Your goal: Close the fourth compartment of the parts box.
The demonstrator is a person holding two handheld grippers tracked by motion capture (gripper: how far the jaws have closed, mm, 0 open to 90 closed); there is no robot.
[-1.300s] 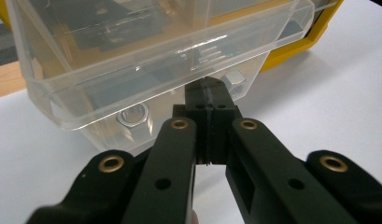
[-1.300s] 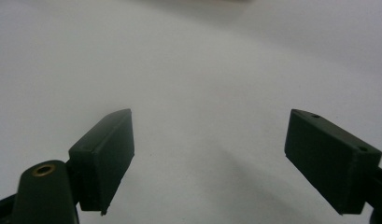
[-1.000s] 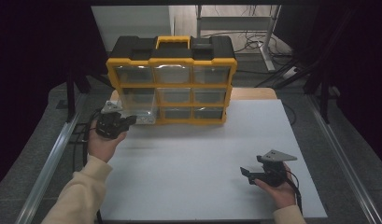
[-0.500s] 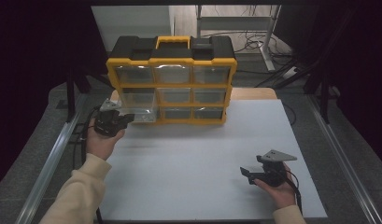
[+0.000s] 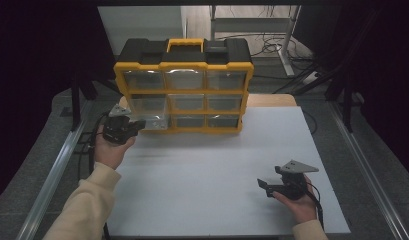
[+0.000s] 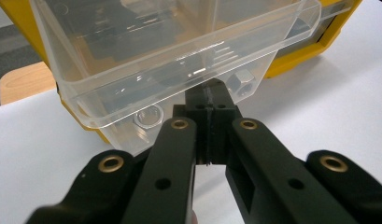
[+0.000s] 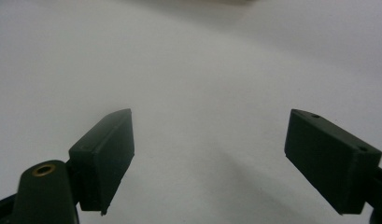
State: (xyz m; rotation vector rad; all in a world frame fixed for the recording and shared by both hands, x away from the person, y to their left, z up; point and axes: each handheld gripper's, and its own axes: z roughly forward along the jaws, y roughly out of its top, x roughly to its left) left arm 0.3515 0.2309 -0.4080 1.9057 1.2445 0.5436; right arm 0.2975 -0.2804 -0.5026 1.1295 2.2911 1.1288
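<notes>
Yellow organiser [image 5: 184, 92] on white table [image 5: 212, 170]

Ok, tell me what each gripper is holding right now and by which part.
The left gripper is shut on the clear drawer of the yellow organizer, pinching the drawer's front lip. The right gripper is open over the white table and holds nothing.

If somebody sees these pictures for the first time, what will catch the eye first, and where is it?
The yellow and black organizer with clear drawers stands at the far side of the white table. At its lower left, the left gripper is shut on the front lip of a clear drawer pulled partly out, with a small metal nut inside. The right gripper hangs open over the bare table near the front right.
</notes>
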